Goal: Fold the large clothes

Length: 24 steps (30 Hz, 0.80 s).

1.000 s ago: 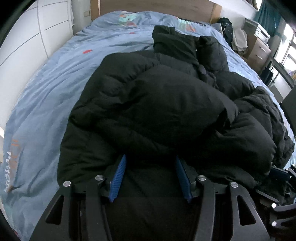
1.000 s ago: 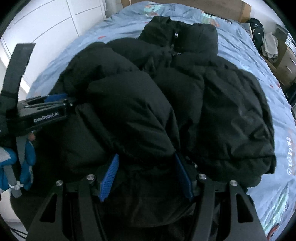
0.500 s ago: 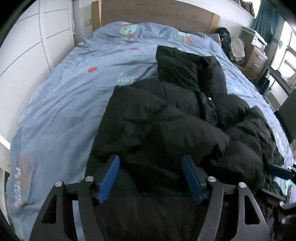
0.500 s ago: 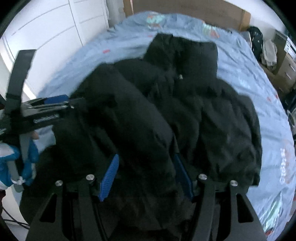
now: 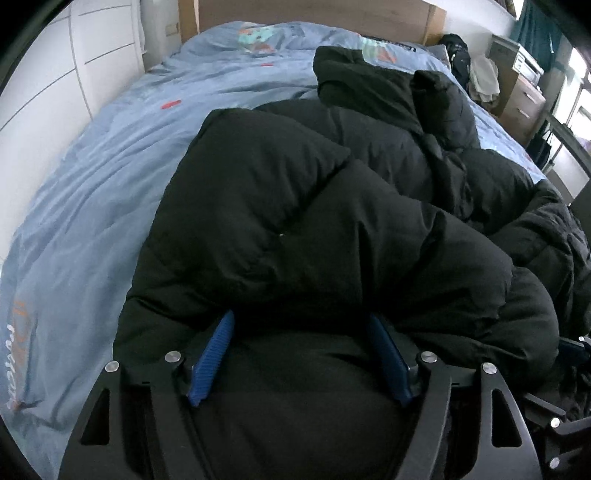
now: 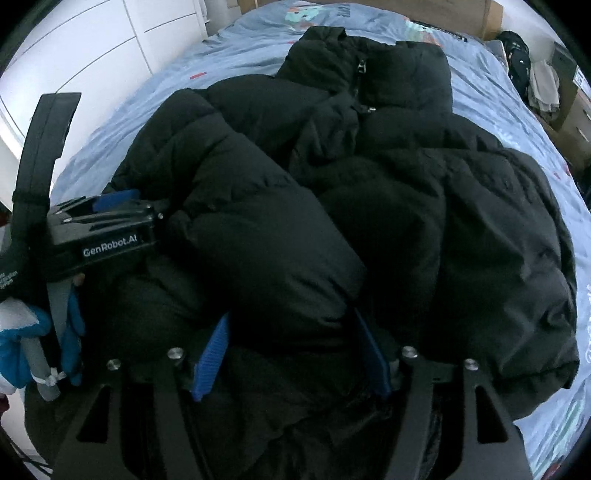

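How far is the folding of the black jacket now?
Done: the black puffer jacket lies on the blue bed cover with its sleeves folded in. In hand: left gripper and right gripper are opening around its near hem. Left: folding the body.

We see a plain black jacket (image 6: 369,192) on a pale blue bed cover (image 5: 110,177) flecked with red and teal prints. Our black tongs carry ribbed blue pads (image 5: 212,360). White wardrobe (image 5: 55,74); wooden headboard (image 5: 314,11).
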{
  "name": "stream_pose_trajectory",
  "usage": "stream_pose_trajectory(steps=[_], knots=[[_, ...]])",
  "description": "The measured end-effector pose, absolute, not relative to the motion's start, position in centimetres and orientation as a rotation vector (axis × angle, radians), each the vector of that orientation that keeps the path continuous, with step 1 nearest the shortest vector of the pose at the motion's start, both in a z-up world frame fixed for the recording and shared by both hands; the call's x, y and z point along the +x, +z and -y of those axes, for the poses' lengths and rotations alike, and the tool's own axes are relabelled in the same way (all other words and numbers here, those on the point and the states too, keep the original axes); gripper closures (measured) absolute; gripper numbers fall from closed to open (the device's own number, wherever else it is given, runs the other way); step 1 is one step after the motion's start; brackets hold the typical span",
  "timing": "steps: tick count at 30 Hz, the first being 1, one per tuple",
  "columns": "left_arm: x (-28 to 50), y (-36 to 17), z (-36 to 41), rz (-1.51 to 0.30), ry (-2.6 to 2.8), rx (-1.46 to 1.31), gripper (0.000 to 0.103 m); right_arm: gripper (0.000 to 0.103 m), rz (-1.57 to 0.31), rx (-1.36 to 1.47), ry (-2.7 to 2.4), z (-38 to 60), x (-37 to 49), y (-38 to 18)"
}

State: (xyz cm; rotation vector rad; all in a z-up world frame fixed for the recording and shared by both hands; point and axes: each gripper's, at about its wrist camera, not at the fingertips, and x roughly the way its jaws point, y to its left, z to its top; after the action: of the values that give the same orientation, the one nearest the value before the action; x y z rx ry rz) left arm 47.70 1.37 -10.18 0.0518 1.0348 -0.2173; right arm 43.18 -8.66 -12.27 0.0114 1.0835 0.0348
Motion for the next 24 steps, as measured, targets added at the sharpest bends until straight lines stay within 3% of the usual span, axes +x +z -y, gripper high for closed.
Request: stream_pose_trajectory(steps=[4, 15, 24], knots=[[47.9, -11.0, -1.5, -1.042, -0.210, 0.054, 0.023, 0.037, -1.078, -0.008, 0.049, 8.6, 43.0, -12.6], [47.1, -11.4, -1.6, -1.003, -0.187, 0.062, 0.021, 0.035, -1.000, -0.019, 0.087, 8.9, 42.3, -13.5], [46.6, -4.8, -3.3, -0.989, -0.197, 0.036, 0.021, 0.035, -1.051, -0.058, 0.226, 10.5, 43.4, -9.2]])
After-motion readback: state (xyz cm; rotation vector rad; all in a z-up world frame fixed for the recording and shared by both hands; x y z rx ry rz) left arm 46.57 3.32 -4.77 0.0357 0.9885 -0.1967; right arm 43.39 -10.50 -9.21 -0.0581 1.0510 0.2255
